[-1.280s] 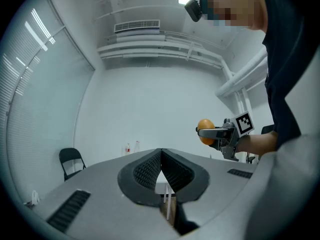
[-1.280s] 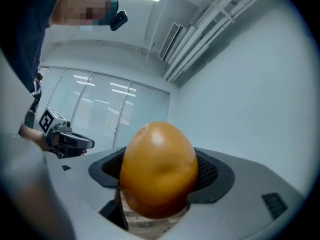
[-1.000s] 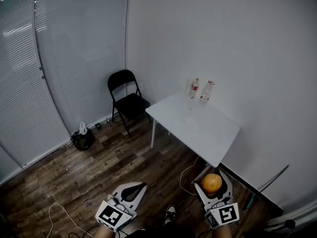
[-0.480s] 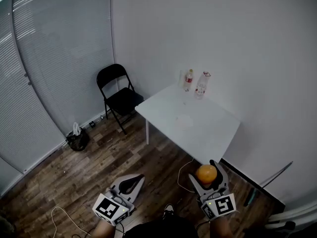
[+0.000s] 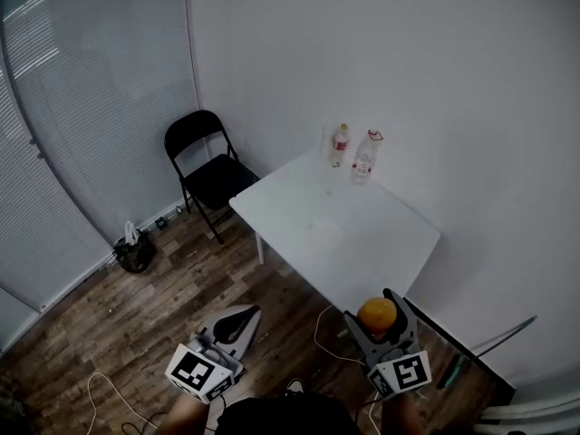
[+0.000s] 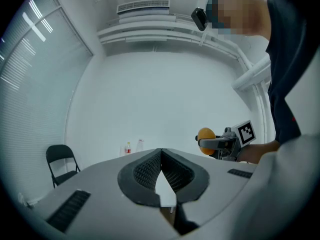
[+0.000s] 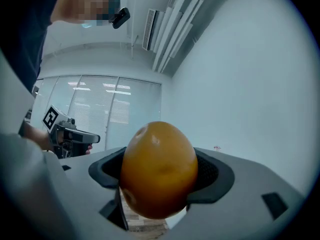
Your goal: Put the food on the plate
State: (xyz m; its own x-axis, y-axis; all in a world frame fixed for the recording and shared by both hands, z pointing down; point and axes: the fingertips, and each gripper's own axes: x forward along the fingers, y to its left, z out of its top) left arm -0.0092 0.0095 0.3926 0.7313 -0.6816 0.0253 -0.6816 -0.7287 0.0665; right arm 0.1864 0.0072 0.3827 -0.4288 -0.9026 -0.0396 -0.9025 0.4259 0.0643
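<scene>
An orange (image 5: pixel 377 315) sits between the jaws of my right gripper (image 5: pixel 372 310), which is shut on it, low in the head view and short of the white table (image 5: pixel 381 243). In the right gripper view the orange (image 7: pixel 159 169) fills the middle of the frame. A pale white plate (image 5: pixel 321 234) lies near the middle of the table. My left gripper (image 5: pixel 246 314) hangs over the wooden floor, jaws shut with nothing in them; its pads (image 6: pixel 150 170) meet at the tip. From the left gripper view the orange (image 6: pixel 204 135) shows at the right.
Two plastic bottles (image 5: pixel 340 144) (image 5: pixel 364 157) stand at the table's far corner by the wall. A black folding chair (image 5: pixel 205 164) stands left of the table. A dark bag (image 5: pixel 133 251) and cables (image 5: pixel 109 397) lie on the floor. A white cable (image 5: pixel 323 326) runs under the table.
The table, chair and bottles have slid left and grown a little in the head view as I come closer. Both grippers keep their hold and pose.
</scene>
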